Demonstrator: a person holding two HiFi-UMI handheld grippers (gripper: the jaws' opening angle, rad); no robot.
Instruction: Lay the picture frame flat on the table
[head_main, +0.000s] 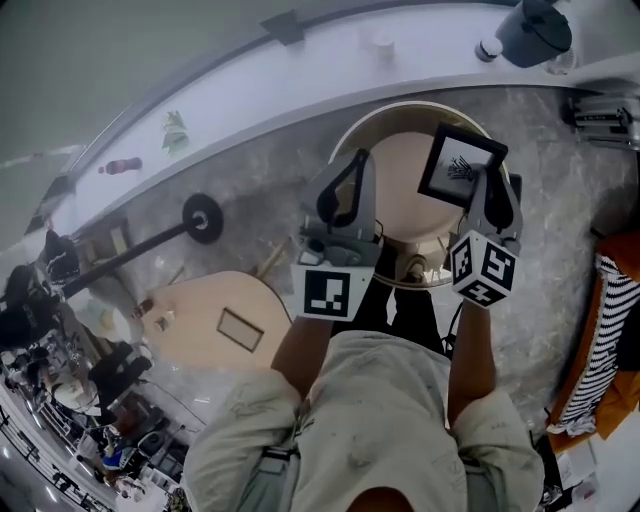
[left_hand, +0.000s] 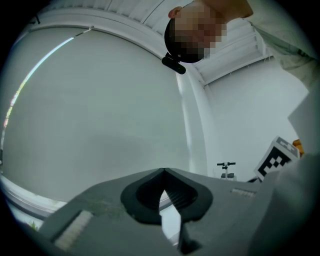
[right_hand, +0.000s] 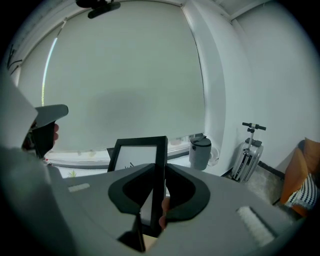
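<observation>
Above the round table (head_main: 395, 150): clamping the picture frame (right_hand: 137, 152) by its edge in the right gripper (right_hand: 159, 185); holding the left gripper (left_hand: 163, 175) alongside, jaws together, empty.

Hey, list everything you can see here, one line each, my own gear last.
picture frame: one, black, held over the round table
round table: one, beige, in front of the person
second table: one, pale wood, to the person's left
canister: one, dark grey, by the window ledge
striped cushion: one, black and white, far right
scooter: one, silver, against the right wall
left tongs: one, grey, shut, empty
right tongs: one, grey, shut on the picture frame
</observation>
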